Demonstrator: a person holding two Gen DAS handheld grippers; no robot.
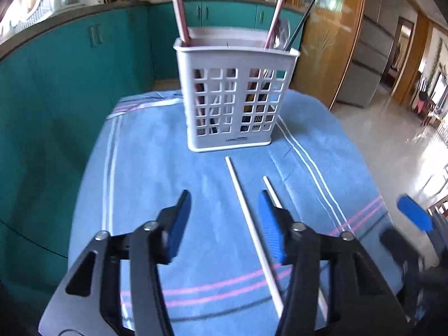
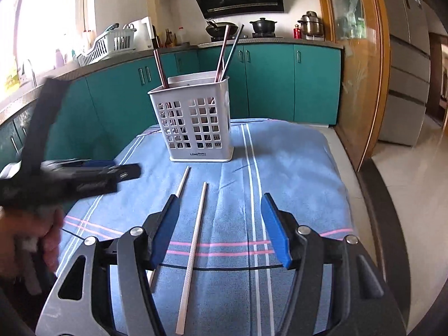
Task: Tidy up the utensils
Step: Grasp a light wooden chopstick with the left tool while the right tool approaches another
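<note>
A white slotted utensil holder (image 1: pixel 233 98) stands upright near the far edge of a table covered with a blue striped cloth (image 1: pixel 156 173). Pink chopsticks (image 1: pixel 180 16), a dark chopstick (image 1: pixel 303 18) and what looks like a metal spoon (image 1: pixel 281 37) lean out of its top. Two white chopsticks lie flat on the cloth between the holder and the near edge, side by side but apart. The longer-looking white chopstick (image 1: pixel 252 224) starts just in front of the holder's base; the second white chopstick (image 2: pixel 193 252) begins a little nearer.

The left gripper (image 1: pixel 225 224) hangs above the cloth with its blue pads apart and nothing clamped; the first chopstick runs through the gap in that view, while the second is partly hidden behind the right-hand finger. The right gripper (image 2: pixel 221 228) also has its jaws spread, empty, with the second chopstick showing between them below. A hand (image 2: pixel 42 240) grips the left tool's handle at the table's left side.
</note>
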